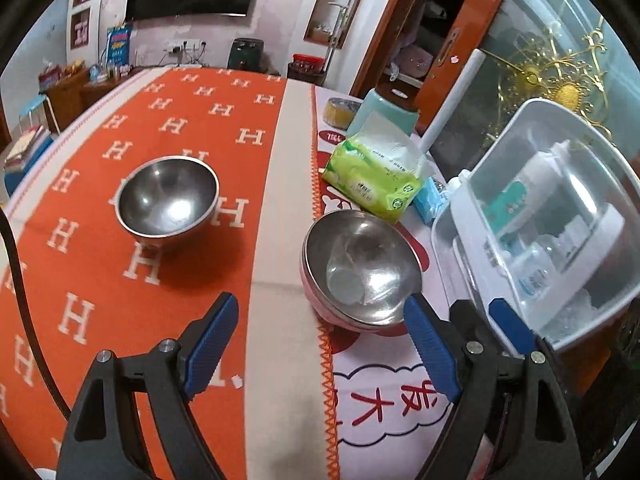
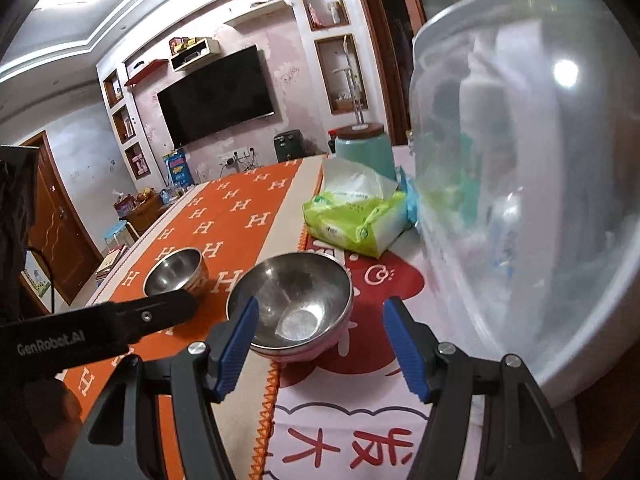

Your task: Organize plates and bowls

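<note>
Behind your worktop (image 1: 276, 184) the wall television (image 2: 218, 94) is showing whole only in the right wrist view. You are holding the left gripper (image 1: 324, 344) with fingers spread and nothing between them, above the cloth near the stacked steel bowls (image 1: 360, 268). Your right gripper (image 2: 320, 344) is also standing spread and empty, framing that stack's near rim. A single steel bowl (image 1: 168, 196) is sitting apart on the orange cloth. Only the left view is revealing the bottles inside the clear lidded box (image 1: 560, 216).
</note>
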The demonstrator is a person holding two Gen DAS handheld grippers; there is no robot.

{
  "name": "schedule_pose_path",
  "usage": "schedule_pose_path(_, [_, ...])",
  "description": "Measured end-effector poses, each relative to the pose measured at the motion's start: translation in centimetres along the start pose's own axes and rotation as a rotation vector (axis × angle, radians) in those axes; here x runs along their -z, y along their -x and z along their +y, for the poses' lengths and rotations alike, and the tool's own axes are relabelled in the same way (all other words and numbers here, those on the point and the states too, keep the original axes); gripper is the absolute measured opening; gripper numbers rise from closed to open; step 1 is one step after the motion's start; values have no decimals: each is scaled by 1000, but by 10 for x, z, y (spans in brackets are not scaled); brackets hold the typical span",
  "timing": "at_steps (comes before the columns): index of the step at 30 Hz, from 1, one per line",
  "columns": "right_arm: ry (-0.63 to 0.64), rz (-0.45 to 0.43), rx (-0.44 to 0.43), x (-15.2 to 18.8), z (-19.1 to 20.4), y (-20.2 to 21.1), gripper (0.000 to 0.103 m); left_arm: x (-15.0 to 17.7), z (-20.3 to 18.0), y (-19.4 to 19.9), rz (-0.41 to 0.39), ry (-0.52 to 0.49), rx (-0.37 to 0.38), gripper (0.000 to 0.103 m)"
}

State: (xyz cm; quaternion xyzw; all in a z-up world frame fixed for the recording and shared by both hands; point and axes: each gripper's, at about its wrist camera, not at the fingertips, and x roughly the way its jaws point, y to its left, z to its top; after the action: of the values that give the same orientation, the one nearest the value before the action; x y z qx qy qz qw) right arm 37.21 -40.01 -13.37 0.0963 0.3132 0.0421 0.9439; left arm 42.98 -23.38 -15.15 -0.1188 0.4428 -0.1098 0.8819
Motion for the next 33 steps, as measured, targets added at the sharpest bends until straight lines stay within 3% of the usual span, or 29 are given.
schedule_pose_path(13, [-47, 62, -8, 18, -9, -44, 65, -2, 11, -59, 87, 66, 21, 77])
schedule_pose_path(16, [-57, 80, -11, 22, -10, -51, 65, 2, 14, -66, 101, 77, 9, 70])
schedule_pose_path(26, [-52, 100, -14, 26, -12, -60, 65, 13, 21, -74, 120, 114, 23, 64])
schedule_pose_path(28, [-48, 104, -16, 26, -12, -63, 58, 15, 21, -76, 135, 122, 17, 63])
schedule_pose_path(33, [-50, 121, -17, 29, -15, -66, 42, 18, 21, -80, 160, 135, 24, 48])
